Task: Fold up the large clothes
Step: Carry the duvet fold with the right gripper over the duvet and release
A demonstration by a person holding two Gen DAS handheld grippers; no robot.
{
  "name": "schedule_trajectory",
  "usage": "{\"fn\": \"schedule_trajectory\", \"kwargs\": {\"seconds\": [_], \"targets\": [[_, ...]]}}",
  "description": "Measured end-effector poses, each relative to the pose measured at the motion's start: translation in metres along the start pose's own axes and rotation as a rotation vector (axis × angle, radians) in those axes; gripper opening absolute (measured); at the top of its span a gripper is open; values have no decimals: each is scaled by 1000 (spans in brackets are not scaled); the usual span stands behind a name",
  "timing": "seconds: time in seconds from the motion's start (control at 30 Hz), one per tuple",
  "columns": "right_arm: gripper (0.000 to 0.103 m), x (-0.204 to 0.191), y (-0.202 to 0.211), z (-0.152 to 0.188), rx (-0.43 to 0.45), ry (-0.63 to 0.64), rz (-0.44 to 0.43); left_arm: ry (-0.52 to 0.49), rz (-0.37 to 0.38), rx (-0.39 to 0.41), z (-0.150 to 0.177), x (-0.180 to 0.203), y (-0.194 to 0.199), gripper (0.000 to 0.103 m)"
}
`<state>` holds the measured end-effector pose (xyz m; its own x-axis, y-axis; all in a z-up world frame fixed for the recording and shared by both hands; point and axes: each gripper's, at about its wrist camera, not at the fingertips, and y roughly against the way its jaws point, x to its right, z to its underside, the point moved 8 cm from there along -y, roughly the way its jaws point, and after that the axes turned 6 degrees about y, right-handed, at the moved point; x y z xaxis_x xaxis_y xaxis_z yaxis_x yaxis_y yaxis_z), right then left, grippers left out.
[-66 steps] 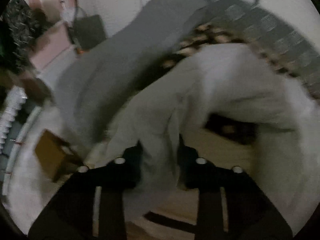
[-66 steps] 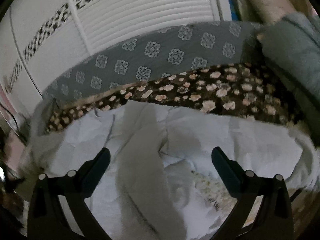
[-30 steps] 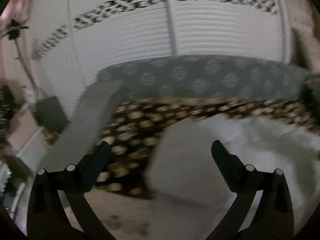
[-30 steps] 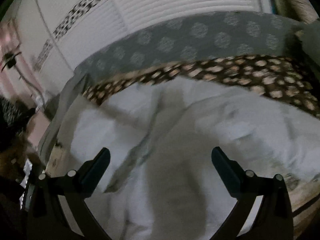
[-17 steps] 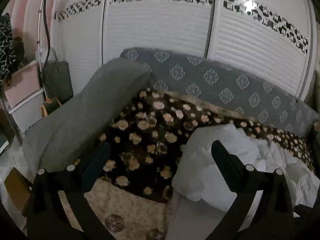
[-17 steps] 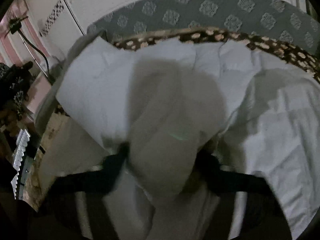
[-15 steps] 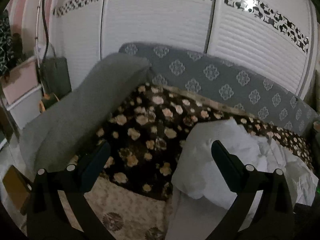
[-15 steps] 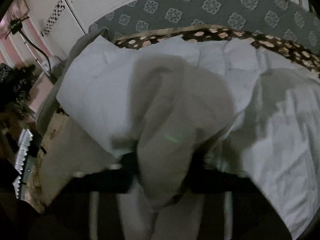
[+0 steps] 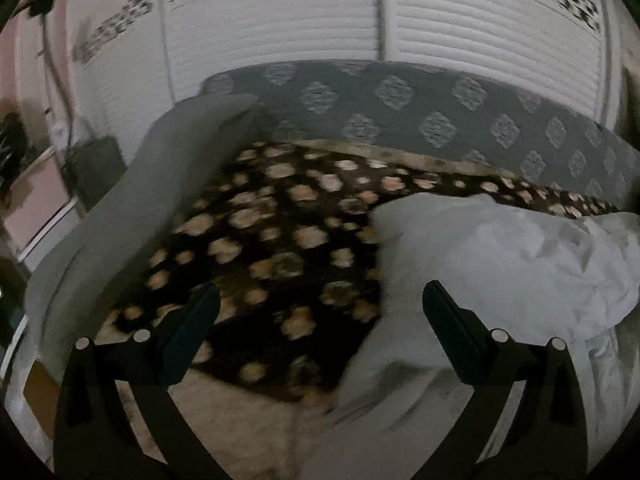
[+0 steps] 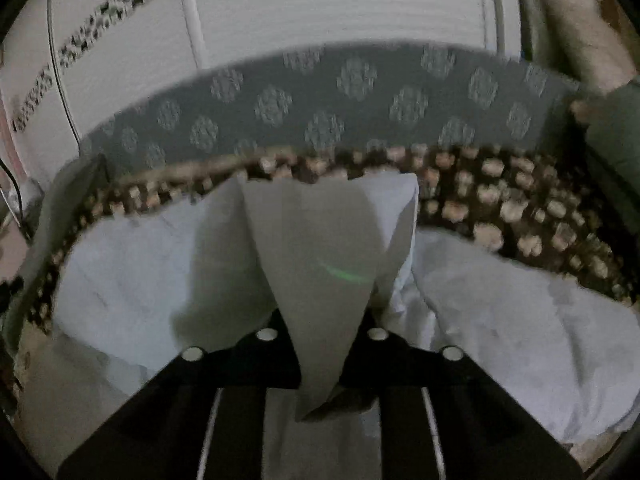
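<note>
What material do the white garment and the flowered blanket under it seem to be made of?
White garment: probably thin woven cotton or a blend, matte; it creases sharply and hangs in a limp fold from the right gripper. Flowered blanket: looks like soft fleece or plush, matte, dark with pale printed flowers; blur leaves the pile uncertain.

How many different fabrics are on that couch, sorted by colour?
White crumpled garment: 1
Dark brown blanket with pale flowers: 1
Grey sofa cover with diamond pattern: 1
Plain grey cushion: 1
Total: 4
</note>
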<state>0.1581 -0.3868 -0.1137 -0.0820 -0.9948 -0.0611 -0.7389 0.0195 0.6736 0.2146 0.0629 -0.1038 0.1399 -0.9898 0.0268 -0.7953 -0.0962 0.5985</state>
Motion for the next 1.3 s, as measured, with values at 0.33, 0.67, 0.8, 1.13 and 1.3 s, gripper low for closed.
{"fn": "schedule_trajectory", "kwargs": {"seconds": [0.33, 0.67, 0.8, 1.13, 1.3], "targets": [[95, 25, -6, -3, 73, -9, 189, -121, 7, -89, 34, 81, -66, 100], [100, 34, -51, 35, -79, 14, 128, -14, 107, -212, 63, 67, -99, 100], [101, 64, 13, 22, 23, -125, 119, -93, 67, -105, 44, 64, -57, 100], [101, 248, 124, 113, 8, -592, 404, -122, 41, 121, 4, 4, 110, 100], [101, 296, 144, 178, 3, -901, 431, -78, -64, 82, 15, -44, 112, 100]]}}
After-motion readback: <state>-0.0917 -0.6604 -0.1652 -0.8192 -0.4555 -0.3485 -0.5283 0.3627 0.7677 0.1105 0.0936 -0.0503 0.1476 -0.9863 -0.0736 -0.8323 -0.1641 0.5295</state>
